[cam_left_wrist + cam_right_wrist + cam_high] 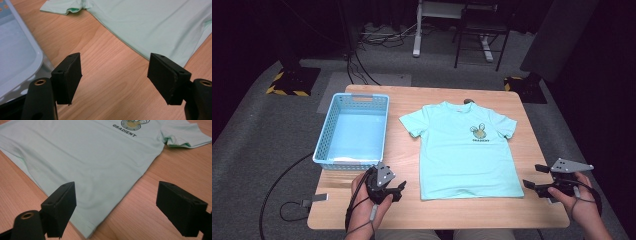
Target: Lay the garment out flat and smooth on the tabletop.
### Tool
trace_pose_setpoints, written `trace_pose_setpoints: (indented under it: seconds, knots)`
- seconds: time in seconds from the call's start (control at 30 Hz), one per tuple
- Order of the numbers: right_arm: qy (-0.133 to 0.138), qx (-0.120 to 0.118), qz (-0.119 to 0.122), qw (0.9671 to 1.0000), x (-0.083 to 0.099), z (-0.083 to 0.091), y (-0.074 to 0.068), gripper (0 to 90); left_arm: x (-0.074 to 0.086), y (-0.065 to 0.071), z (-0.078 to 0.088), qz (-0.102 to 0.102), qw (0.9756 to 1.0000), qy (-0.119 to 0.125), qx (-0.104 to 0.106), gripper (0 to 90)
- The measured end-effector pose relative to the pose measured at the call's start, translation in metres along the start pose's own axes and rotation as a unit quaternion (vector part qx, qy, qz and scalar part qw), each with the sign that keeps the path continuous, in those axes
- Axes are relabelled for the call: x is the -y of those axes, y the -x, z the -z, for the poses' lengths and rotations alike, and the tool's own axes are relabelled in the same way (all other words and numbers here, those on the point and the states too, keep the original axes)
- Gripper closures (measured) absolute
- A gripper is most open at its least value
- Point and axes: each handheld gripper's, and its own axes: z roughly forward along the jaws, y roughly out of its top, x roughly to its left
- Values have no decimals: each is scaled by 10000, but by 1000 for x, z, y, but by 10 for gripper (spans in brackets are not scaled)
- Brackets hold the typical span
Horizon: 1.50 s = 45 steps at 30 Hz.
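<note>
Dark floor surrounds a wooden desk where a mint T-shirt lies flat, collar away from the person, long axis running front-to-back, beside a blue basket. Left gripper and right gripper flank its hem, jaws spread, pinching nothing.

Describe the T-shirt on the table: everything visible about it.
The T-shirt is pale mint green with short sleeves and looks like soft knit cloth. It lies spread flat, front up, on the wooden table, collar toward the far edge and hem toward the person. A small round print sits on the chest, with the word GRADIENT under it in the right gripper view. One sleeve edge curls slightly. It lies apart from the blue basket. Neither the left gripper nor the right gripper touches it.
</note>
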Motion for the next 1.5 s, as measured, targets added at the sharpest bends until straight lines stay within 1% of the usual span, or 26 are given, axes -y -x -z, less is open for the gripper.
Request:
trace_pose_setpoints:
  seconds: [0.13, 0.17, 0.2, 0.4, 0.57, 0.63, 0.83, 0.9, 1.0, 1.1, 1.17, 1.2, 1.27, 1.3, 1.33, 1.37, 1.4, 1.5]
  knots:
    - [0, 0, 0, 10000, 0, 0, 0, 167, 0, 0, 0, 0, 10000, 0, 0, 276]
    - [0, 0, 0, 10000, 0, 0, 0, 167, 16, -7, 1, 131, 9998, -89, -77, 276]
    - [-127, 130, -90, 9998, 13, 0, 7, 163, 19, -8, 1, 163, 9998, -100, -83, 276]
    - [-254, 186, -233, 9992, 25, -1, 14, 160, 33, -13, 1, 286, 9993, -203, -141, 276]
    - [-291, 221, -342, 9987, 34, -2, 18, 160, 44, -18, 1, 356, 9988, -293, -168, 276]
    - [-314, 238, -374, 9985, 37, -3, 20, 160, 49, -20, 1, 429, 9984, -328, -186, 276]
    - [-360, 254, -484, 9979, 48, -4, 23, 160, 61, -25, 0, 523, 9976, -409, -172, 267]
    - [-384, 264, -532, 9975, 52, -5, 24, 160, 65, -27, -1, 582, 9973, -429, -160, 263]
    - [-415, 274, -538, 9973, 56, -6, 25, 160, 69, -28, -1, 631, 9968, -463, -170, 258]
    - [-504, 259, -592, 9966, 63, -9, 28, 161, 74, -30, -2, 670, 9964, -489, -183, 251]
    - [-500, 265, -622, 9965, 66, -10, 28, 157, 76, -31, -2, 680, 9965, -442, -201, 225]
    - [-422, 291, -584, 9970, 69, -11, 27, 154, 77, -33, -1, 742, 9960, -430, -241, 221]
    - [-363, 329, -565, 9972, 70, -11, 26, 153, 78, -33, -1, 784, 9954, -452, -317, 199]
    - [-321, 363, -537, 9974, 71, -12, 26, 151, 78, -33, -1, 784, 9954, -452, -317, 189]
    - [-265, 414, -500, 9975, 73, -12, 25, 140, 78, -33, -1, 820, 9949, -456, -361, 189]
    - [-265, 414, -500, 9975, 73, -12, 25, 140, 78, -33, -1, 820, 9949, -456, -361, 189]
    - [-192, 445, -519, 9975, 74, -13, 24, 136, 79, -32, 0, 847, 9946, -461, -396, 189]
    - [-195, 553, -604, 9965, 76, -12, 21, 136, 80, -29, 1, 948, 9931, -461, -514, 189]
